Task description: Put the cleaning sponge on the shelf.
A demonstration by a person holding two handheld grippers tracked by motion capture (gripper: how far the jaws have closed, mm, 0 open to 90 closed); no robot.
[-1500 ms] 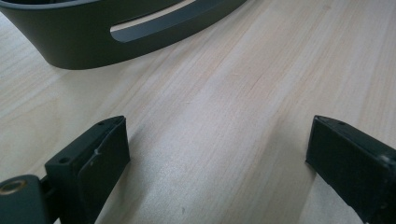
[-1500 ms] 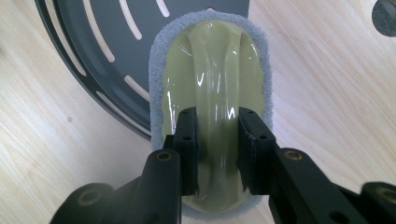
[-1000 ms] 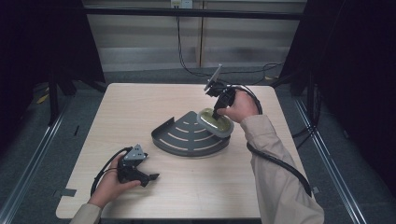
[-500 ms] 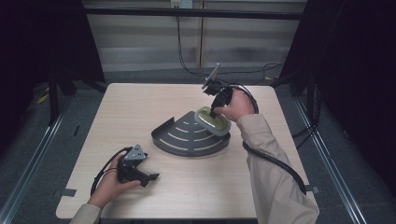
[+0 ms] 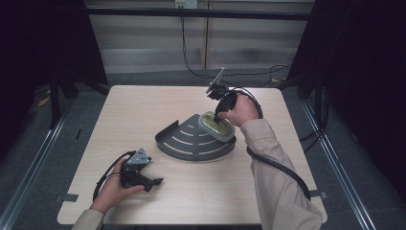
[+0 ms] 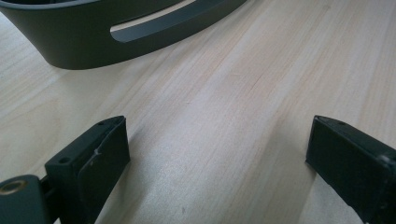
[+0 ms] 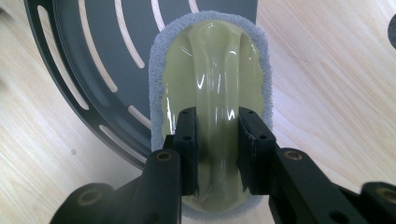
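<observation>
Pinching the raised ridge of a pale green, grey-rimmed scrubber (image 7: 212, 88), the right hand-held gripper (image 7: 218, 144) has its two black jaws pressed against either side of that glossy ridge. In the high view the scrubber (image 5: 216, 126) sits at about 2 o'clock on a dark quarter-round slotted rack (image 5: 191, 141), overhanging its right edge, with the right hand-held gripper (image 5: 219, 114) coming down on it from 12 o'clock and the right hand (image 5: 239, 110) wrapped around its handle. The rack lies near the middle of the light wooden worktop (image 5: 143, 110). At roughly 7 o'clock on the worktop, well apart from the rack, the left hand (image 5: 112, 184) holds the left hand-held gripper (image 5: 152, 182) low against the wood. Its own view shows the left hand-held gripper (image 6: 217, 163) with jaws spread wide and bare wood between them, the rack's curved wall (image 6: 93, 32) at 11 o'clock.
</observation>
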